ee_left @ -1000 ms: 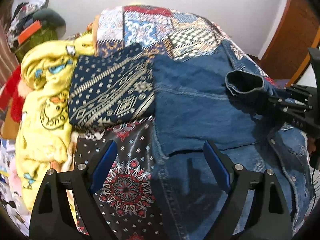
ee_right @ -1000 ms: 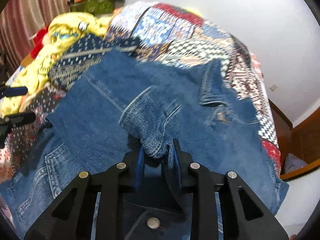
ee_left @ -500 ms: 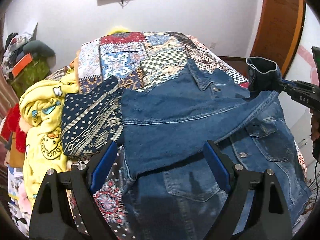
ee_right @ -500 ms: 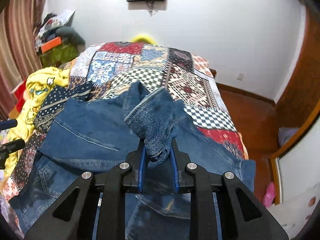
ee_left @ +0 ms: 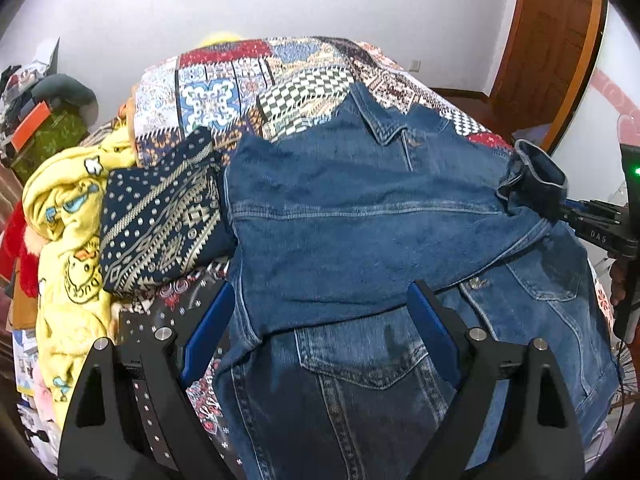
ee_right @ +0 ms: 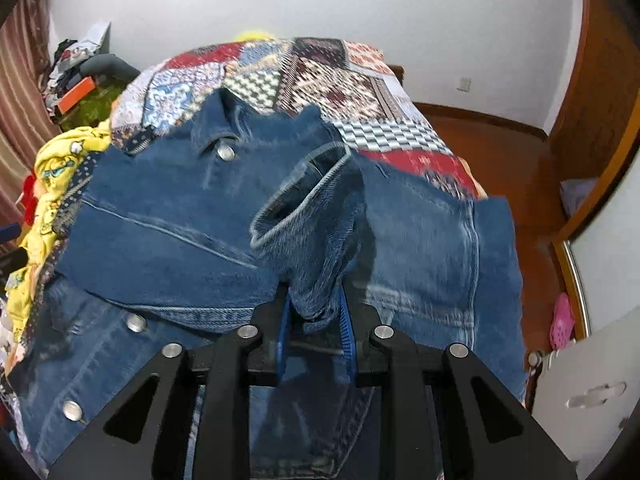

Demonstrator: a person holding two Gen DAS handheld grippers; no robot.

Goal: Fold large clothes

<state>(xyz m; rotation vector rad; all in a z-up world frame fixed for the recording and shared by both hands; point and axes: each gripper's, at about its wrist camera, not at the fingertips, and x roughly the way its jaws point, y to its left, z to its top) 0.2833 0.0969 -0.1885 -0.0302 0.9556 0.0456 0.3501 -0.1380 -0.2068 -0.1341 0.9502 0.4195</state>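
Spread on the patchwork bed (ee_left: 224, 92), the denim jacket (ee_left: 360, 216) has had its sleeve cuff (ee_right: 308, 216) pulled across by the clamped right claw (ee_right: 314, 320), probably starting a fold, while the left claw (ee_left: 320, 328) is held apart.

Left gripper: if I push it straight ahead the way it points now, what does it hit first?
Most likely the denim jacket. The left gripper is open and empty, and the folded-over denim lies directly ahead between its fingers. Depth is unclear.
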